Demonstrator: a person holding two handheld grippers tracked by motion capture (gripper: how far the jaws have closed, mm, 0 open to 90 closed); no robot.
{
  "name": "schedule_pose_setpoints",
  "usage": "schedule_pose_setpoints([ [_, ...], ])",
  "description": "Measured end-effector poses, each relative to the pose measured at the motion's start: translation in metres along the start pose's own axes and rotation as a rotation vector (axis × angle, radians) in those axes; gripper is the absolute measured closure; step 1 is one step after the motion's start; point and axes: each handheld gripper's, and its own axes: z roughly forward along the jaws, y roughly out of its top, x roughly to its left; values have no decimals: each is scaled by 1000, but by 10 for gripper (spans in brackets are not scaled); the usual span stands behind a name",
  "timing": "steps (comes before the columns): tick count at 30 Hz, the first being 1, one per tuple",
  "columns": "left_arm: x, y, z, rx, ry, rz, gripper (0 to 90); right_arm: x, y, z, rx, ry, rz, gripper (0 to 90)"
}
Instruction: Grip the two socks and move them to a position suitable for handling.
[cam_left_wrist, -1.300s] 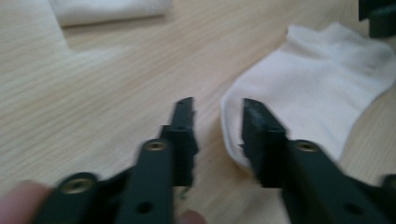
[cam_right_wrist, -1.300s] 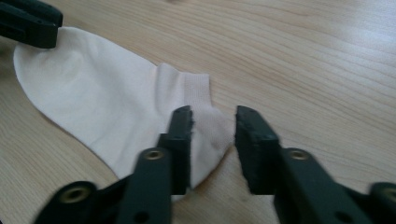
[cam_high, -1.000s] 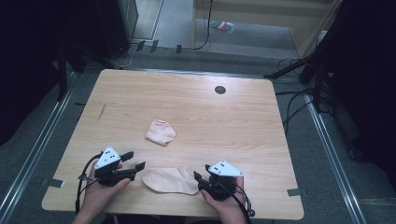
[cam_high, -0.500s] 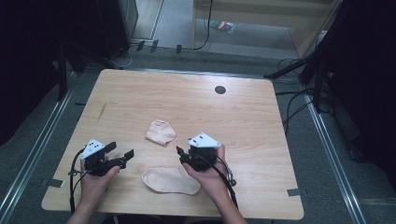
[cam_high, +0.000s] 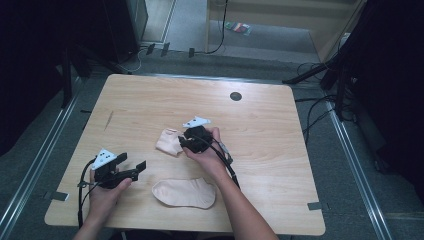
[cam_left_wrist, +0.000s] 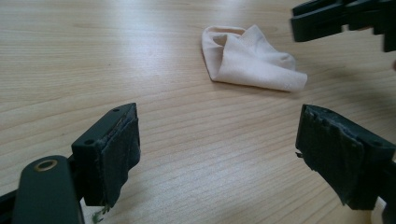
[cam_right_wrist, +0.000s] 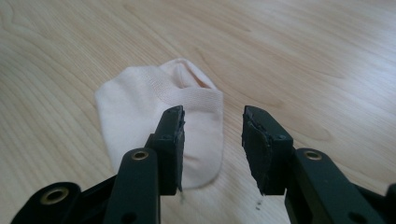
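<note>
While the right gripper's (cam_right_wrist: 212, 135) jaws have just been narrowing, nothing yet pinched, the crumpled sock (cam_right_wrist: 161, 121) lies just beneath; closing off-edge could pinch one layer. Left gripper (cam_left_wrist: 217, 156) gapes wide, empty.

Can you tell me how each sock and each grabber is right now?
folded sock: crumpled and doubled over, lying on the table, not held.
flat sock: spread out flat near the table's front edge, untouched.
right gripper: jaws partly open and just been closing, above the folded sock's edge, pads not pressing it.
left gripper: jaws wide open, nothing between them.
</note>
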Motion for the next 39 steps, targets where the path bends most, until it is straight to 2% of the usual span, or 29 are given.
schedule_pose_setpoints([
  [1,-1,0,0,4,2,5,147,0,1,6,8,1,-4,593],
  [5,0,0,0,4,4,5,149,-4,3,26,15,21,70,582],
  [8,0,0,1,4,3,4,150,-3,3,36,40,18,57,579],
  [10,0,0,1,4,6,4,150,-1,2,41,63,2,36,633],
  [12,0,0,1,6,6,2,151,2,1,40,51,-32,23,751],
  [13,0,0,1,6,7,1,151,3,2,37,43,-48,26,818],
  [15,0,0,1,6,8,-3,151,5,1,32,16,-38,26,873],
  [17,0,0,2,9,12,2,151,8,2,27,1,-45,4,883],
  [21,-2,0,2,13,16,10,152,10,3,16,-22,-33,-1,887],
  [28,-5,5,5,29,50,25,152,15,20,-14,-92,23,47,893],
  [30,-6,9,9,21,28,4,162,19,26,-23,-107,25,50,893],
  [33,-14,15,19,33,16,19,179,23,33,-32,-117,21,44,893],
  [38,-26,25,43,41,-30,31,204,29,45,-43,-133,12,55,893],
  [39,-29,28,50,60,-41,46,214,31,47,-45,-135,11,57,893],
])
